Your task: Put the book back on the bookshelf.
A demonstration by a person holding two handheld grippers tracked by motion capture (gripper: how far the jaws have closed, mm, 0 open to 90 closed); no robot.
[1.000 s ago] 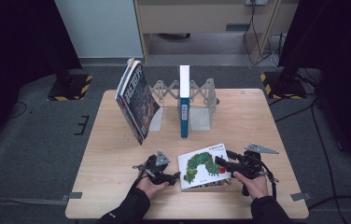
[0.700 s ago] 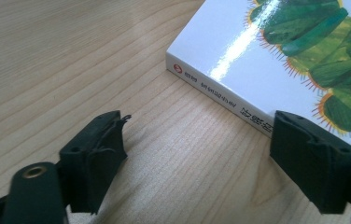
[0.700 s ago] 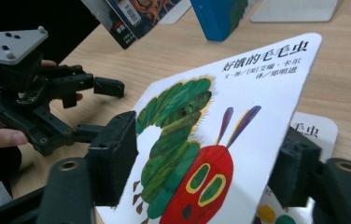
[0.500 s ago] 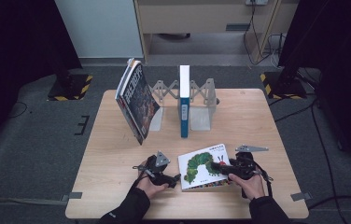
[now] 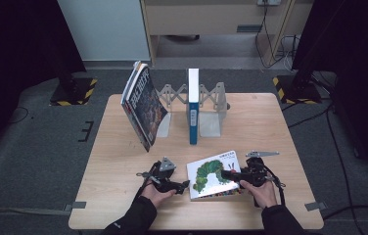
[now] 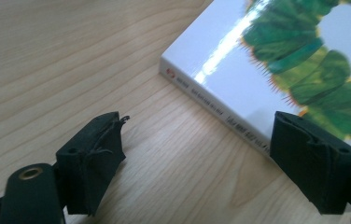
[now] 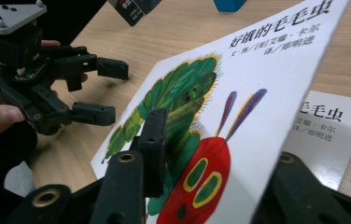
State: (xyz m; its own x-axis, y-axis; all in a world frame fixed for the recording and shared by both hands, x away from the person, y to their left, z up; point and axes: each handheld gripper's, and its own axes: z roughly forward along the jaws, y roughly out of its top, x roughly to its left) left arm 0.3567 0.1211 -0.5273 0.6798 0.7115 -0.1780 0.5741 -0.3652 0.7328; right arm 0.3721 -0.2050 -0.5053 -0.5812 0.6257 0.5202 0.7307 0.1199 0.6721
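A white picture book (image 5: 215, 172) with a green caterpillar on its cover lies flat near the table's front edge. My right gripper (image 5: 227, 173) is shut on the cover's right edge. In the right gripper view the cover (image 7: 239, 93) is lifted and tilted between my jaws (image 7: 225, 172), with the title page (image 7: 334, 133) showing beneath it. My left gripper (image 5: 185, 185) is open beside the book's spine (image 6: 211, 103), its jaws (image 6: 204, 170) just above the wood, one fingertip (image 6: 316, 165) over the book's near corner. The left gripper (image 7: 102, 91) also faces me in the right gripper view.
A grey metal book rack (image 5: 212, 105) stands at the middle back with a blue and white book (image 5: 192, 105) upright in it. A large dark book (image 5: 143, 105) leans against the rack's left side. Bare wooden table (image 5: 123, 161) lies at the left.
My right gripper has edged slightly left and nearer along the book's right edge. The left gripper has hardly moved.
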